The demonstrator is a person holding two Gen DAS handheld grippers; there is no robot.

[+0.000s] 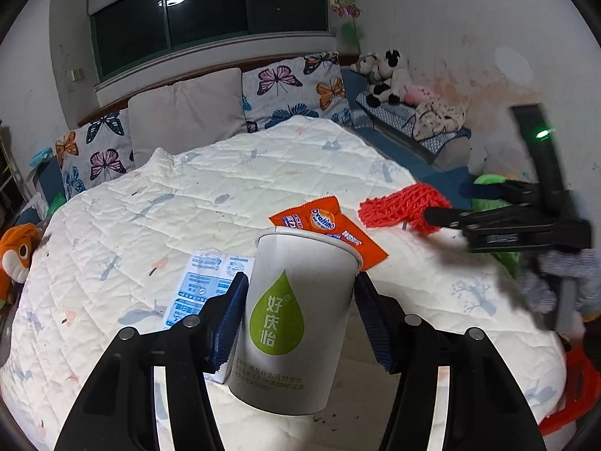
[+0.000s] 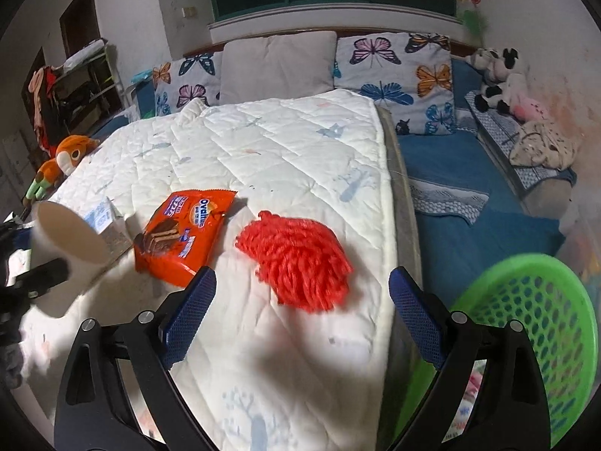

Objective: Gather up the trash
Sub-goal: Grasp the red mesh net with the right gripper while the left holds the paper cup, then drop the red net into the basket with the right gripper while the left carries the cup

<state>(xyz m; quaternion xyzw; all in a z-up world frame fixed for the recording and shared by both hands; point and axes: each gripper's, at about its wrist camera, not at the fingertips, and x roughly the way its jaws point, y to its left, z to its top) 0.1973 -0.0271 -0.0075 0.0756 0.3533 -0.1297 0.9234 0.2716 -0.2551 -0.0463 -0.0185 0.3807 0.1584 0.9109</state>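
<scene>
My left gripper (image 1: 300, 312) is shut on a white paper cup (image 1: 296, 323) with a green drop logo, held above the white quilt (image 1: 225, 188); the cup also shows in the right wrist view (image 2: 67, 240). An orange Ovaltine wrapper (image 2: 184, 233) and a blue-white carton (image 1: 203, 289) lie on the quilt. A red foam net (image 2: 296, 259) lies near the quilt's right edge. My right gripper (image 2: 302, 319) is open, just in front of the net; it also shows in the left wrist view (image 1: 432, 218). A green basket (image 2: 533, 323) sits low at the right.
Butterfly and grey pillows (image 2: 278, 64) line the headboard. Plush cows (image 2: 496, 79) and a crumpled cloth (image 2: 544, 146) lie on the blue side bed. An orange plush toy (image 2: 64, 161) sits at the quilt's left edge. Something red (image 1: 574, 387) is at the lower right.
</scene>
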